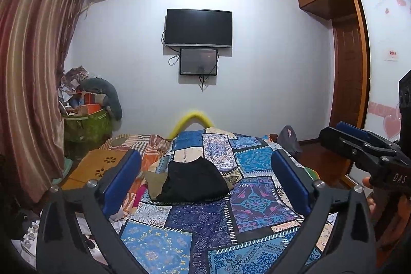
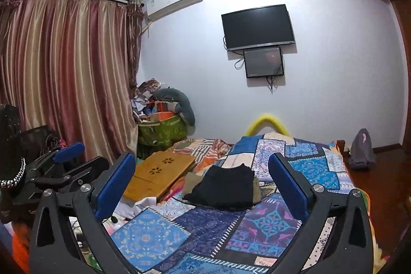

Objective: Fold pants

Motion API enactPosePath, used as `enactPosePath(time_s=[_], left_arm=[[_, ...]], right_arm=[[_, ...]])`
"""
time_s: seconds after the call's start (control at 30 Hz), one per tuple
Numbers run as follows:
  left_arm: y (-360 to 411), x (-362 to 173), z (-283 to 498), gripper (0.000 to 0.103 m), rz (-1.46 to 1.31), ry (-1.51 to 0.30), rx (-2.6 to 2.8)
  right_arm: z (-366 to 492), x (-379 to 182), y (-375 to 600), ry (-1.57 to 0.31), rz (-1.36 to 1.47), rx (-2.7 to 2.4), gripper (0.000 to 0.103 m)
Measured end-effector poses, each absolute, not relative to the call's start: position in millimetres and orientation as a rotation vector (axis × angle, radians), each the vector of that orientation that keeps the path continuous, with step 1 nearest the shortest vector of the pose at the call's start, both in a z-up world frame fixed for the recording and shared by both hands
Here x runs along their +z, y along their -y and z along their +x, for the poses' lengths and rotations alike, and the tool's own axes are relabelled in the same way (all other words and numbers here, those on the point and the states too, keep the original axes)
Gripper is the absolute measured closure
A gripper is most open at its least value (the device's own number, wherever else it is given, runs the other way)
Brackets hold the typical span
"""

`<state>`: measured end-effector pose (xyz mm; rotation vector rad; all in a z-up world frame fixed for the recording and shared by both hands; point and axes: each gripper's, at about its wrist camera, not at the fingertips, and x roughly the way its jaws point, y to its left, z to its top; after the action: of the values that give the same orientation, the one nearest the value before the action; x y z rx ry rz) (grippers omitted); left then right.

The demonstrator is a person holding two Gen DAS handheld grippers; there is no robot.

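Black pants [image 1: 195, 181] lie in a folded heap on the blue patchwork bedspread [image 1: 205, 227], on top of an olive garment [image 1: 154, 184]. They also show in the right wrist view [image 2: 226, 186], with the olive garment [image 2: 191, 180] under them. My left gripper [image 1: 205, 179] is open and empty, held above the bed short of the pants. My right gripper [image 2: 203, 179] is open and empty, also short of the pants. The right gripper shows at the right edge of the left wrist view [image 1: 359, 143]. The left gripper shows at the left of the right wrist view [image 2: 69, 156].
A wooden lap desk [image 2: 159, 173] lies on the bed left of the pants. A green bag of clutter [image 2: 164, 130] stands by the striped curtain [image 2: 64, 73]. A grey backpack [image 2: 361, 148] sits on the floor at right. A TV [image 1: 197, 27] hangs on the far wall.
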<state>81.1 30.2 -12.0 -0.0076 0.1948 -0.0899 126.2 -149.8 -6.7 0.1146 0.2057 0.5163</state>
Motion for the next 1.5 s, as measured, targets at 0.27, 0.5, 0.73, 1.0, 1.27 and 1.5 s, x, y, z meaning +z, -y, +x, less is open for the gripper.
enactPosePath(time_s=[0.27,0.5,0.73,1.0,1.27,1.5], left_arm=[[-33,-14,84,0.001,-0.013,-0.202,-0.091],[-31,-19,87,0.001,-0.025,-0.211,-0.095],[-30,-19,89,0.001,-0.035,-0.210,-0.098],[-30,-20,90,0.001,-0.029,-0.211,-0.103],[-31,-19,90,0.001,-0.029,-0.212,-0.109],[-31,-16,94,0.001,-0.034,-0.219,-0.126]], right_arm=[[123,-6,147,-0.210,0.093,0.506,0.000],[125,-7,145,-0.229,0.077,0.503,0.000],[127,-8,145,-0.245,0.075,0.503,0.000],[128,-6,144,-0.246,0.071,0.503,0.000],[127,-7,143,-0.252,0.071,0.502,0.000],[128,-7,144,-0.256,0.069,0.498,0.000]])
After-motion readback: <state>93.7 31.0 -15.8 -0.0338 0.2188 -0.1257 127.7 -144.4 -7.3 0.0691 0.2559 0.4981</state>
